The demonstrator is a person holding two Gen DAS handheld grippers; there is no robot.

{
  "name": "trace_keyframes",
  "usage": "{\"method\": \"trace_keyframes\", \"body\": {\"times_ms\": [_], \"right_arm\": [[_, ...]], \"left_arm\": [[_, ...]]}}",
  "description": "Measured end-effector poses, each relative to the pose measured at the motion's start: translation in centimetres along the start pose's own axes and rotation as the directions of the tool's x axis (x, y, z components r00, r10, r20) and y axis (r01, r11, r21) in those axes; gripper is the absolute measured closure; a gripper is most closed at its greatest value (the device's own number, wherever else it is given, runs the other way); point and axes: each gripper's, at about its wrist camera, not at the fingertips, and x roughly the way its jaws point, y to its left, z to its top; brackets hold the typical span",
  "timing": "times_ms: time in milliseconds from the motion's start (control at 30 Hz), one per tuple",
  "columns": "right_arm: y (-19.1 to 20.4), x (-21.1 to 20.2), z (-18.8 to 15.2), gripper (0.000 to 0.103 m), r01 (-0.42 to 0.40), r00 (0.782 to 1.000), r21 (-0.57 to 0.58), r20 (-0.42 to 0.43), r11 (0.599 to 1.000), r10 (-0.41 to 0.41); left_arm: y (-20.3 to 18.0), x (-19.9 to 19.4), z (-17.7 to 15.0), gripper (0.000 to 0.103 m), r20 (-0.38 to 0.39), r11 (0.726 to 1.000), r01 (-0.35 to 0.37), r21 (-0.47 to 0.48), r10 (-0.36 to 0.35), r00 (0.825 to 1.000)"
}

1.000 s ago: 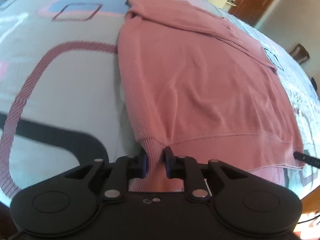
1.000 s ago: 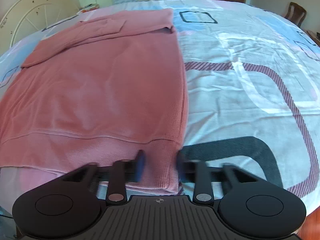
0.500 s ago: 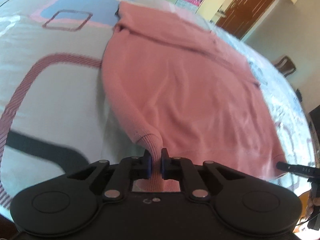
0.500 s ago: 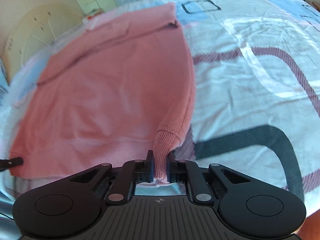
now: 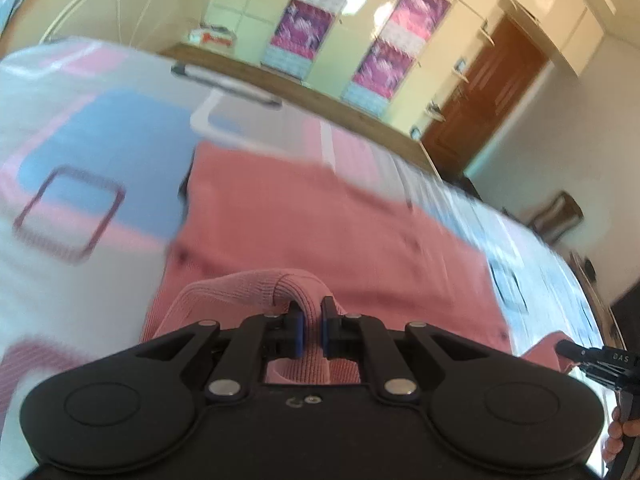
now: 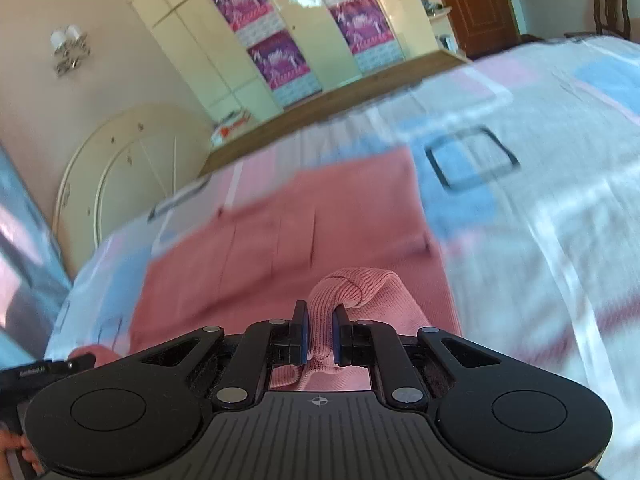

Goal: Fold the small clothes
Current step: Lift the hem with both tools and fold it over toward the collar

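Sweater point(image 5: 320, 232) hem clenched in left gripper point(image 5: 310, 330) and right gripper point(image 6: 320, 334), patterned bedsheet point(image 5: 100, 128) beneath, wardrobe point(image 6: 288, 32) beyond

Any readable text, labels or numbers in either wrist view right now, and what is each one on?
"DAS": white letters on the black body of the right tool, at the left wrist view's right edge; blurred, so uncertain.
White lettering on the black body of the left tool, in the right wrist view: too blurred to read.
Purple posters on the cream wardrobe doors: no legible text.
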Motion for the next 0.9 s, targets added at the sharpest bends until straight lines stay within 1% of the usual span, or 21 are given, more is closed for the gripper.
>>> {"method": "trace_keyframes", "body": {"times_ms": [100, 167, 233, 300, 367, 400, 433, 467, 500, 533, 567, 600, 633, 667, 767, 900], "right_arm": [[-0.4, 3.9, 3.8, 0.092, 0.005, 1.000, 0.001, 0.017, 1.000, -0.005], [-0.9, 6.9, 6.2, 0.092, 0.016, 1.000, 0.011, 0.005, 1.000, -0.016], [-1.7, 10.1, 8.0, 0.092, 0.032, 0.999, 0.027, -0.011, 0.999, -0.032], [-2.4, 13.0, 9.4, 0.092, 0.036, 0.999, 0.049, -0.035, 0.998, -0.035], [-3.2, 15.6, 10.1, 0.092, 0.038, 0.997, 0.057, -0.070, 0.998, -0.034], [-3.6, 16.7, 10.4, 0.092, 0.045, 0.996, 0.057, -0.078, 0.997, -0.040], [-4.0, 17.5, 10.7, 0.091, 0.054, 0.995, 0.059, -0.084, 0.997, -0.049], [-4.3, 18.1, 10.9, 0.085, 0.057, 0.994, 0.065, -0.092, 0.996, -0.051], [-4.7, 18.5, 11.3, 0.072, 0.057, 0.994, 0.075, -0.100, 0.996, -0.049], [-4.9, 18.5, 11.4, 0.065, 0.055, 0.995, 0.073, -0.093, 0.996, -0.048], [-5.1, 18.3, 11.6, 0.051, 0.050, 0.996, 0.060, -0.076, 0.997, -0.045], [-5.2, 18.0, 11.9, 0.043, 0.045, 0.997, 0.043, -0.058, 0.998, -0.042], [-5.3, 17.7, 12.2, 0.042, 0.037, 0.999, 0.025, -0.040, 0.999, -0.036], [-5.4, 17.5, 12.4, 0.042, 0.029, 0.999, 0.011, -0.033, 1.000, -0.028], [-5.9, 17.6, 12.8, 0.042, -0.015, 0.999, -0.039, -0.049, 0.999, 0.013], [-5.2, 19.4, 12.4, 0.038, -0.021, 0.995, -0.150, -0.097, 0.988, 0.006]], "left_arm": [[-0.2, 3.6, 3.6, 0.096, 0.036, 0.999, -0.038, -0.010, 0.038, 0.999], [0.1, 6.4, 5.6, 0.096, 0.043, 0.997, -0.070, -0.033, 0.072, 0.996], [0.4, 8.8, 6.9, 0.096, 0.041, 0.994, -0.100, -0.036, 0.101, 0.994], [0.5, 11.8, 7.8, 0.096, 0.012, 0.990, -0.142, -0.018, 0.142, 0.990], [0.7, 14.5, 8.1, 0.095, -0.020, 0.983, -0.184, 0.004, 0.184, 0.983], [0.8, 15.4, 8.1, 0.091, -0.030, 0.979, -0.203, 0.009, 0.204, 0.979], [1.0, 16.3, 8.1, 0.081, -0.040, 0.974, -0.225, 0.014, 0.225, 0.973], [1.3, 16.7, 8.1, 0.078, -0.045, 0.972, -0.233, 0.017, 0.233, 0.971], [1.6, 16.8, 8.3, 0.070, -0.039, 0.973, -0.231, 0.017, 0.232, 0.972], [1.9, 16.5, 8.4, 0.056, -0.034, 0.975, -0.224, 0.011, 0.224, 0.974], [2.1, 16.1, 8.5, 0.044, -0.026, 0.977, -0.214, 0.003, 0.214, 0.976], [2.3, 15.3, 8.6, 0.027, -0.006, 0.977, -0.211, 0.004, 0.211, 0.977], [2.4, 14.6, 8.6, 0.023, 0.020, 0.978, -0.209, 0.014, 0.209, 0.978], [2.4, 13.8, 8.7, 0.023, 0.038, 0.979, -0.203, 0.032, 0.202, 0.979], [2.8, 13.3, 8.9, 0.023, 0.015, 0.982, -0.171, 0.079, 0.170, 0.985], [2.7, 15.6, 9.6, 0.023, -0.030, 0.975, -0.165, 0.150, 0.172, 0.985]]}}
